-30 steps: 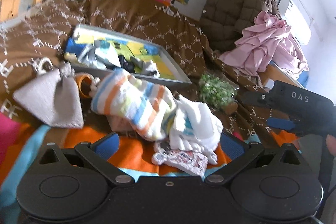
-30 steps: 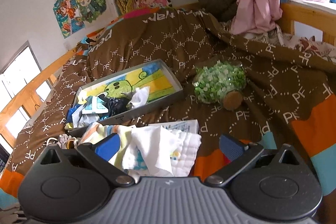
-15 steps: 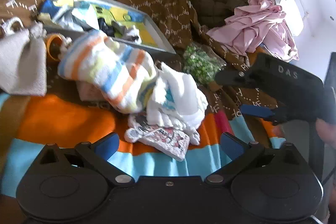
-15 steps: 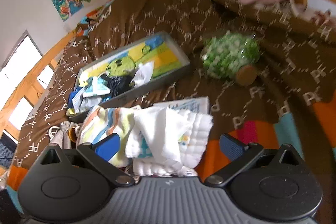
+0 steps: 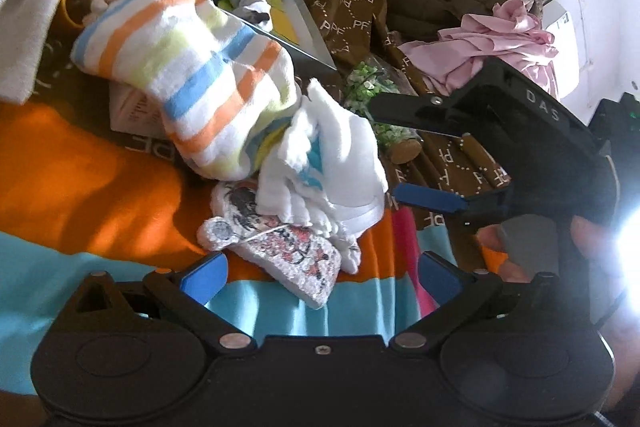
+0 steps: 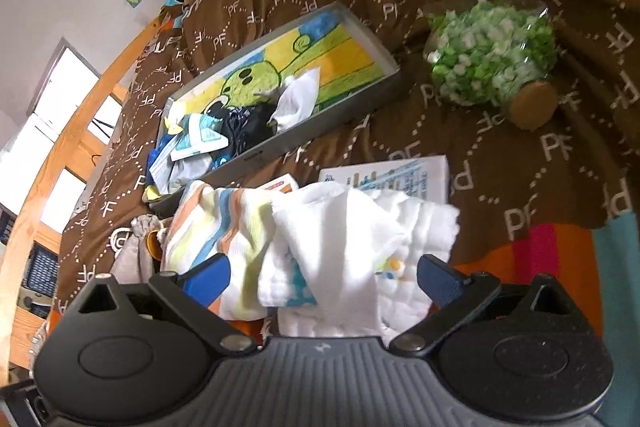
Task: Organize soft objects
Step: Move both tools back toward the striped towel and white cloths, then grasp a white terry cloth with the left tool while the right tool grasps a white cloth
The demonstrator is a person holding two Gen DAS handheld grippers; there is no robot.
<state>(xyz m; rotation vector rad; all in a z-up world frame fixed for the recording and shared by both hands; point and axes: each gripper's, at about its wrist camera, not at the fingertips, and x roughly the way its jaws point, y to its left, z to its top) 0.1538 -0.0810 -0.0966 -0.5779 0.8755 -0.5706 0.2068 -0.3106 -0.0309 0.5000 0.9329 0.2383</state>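
A pile of soft things lies on the bedspread: a striped towel (image 5: 192,79), a white cloth (image 5: 336,155) and a flat cartoon-print plush piece (image 5: 288,247). My left gripper (image 5: 320,277) is open, its blue fingertips on either side of the plush piece's near end. My right gripper (image 6: 324,277) is open, and the white cloth (image 6: 344,235) lies between its fingers, with the striped towel (image 6: 224,223) at its left. The right gripper also shows in the left wrist view (image 5: 404,147), open, just right of the white cloth.
A grey tray (image 6: 344,115) holding small cloths stands behind the pile. A corked jar of green bits (image 6: 492,55) lies to the right. A white booklet (image 6: 400,173) lies under the cloth. A grey pouch (image 5: 24,63) and orange cup (image 5: 78,1) lie at left. Pink clothes (image 5: 492,47) are behind.
Both grippers have moved down and closer to the pile. The left one now straddles the plush piece; the white cloth now sits between the right fingers. Both stayed open.
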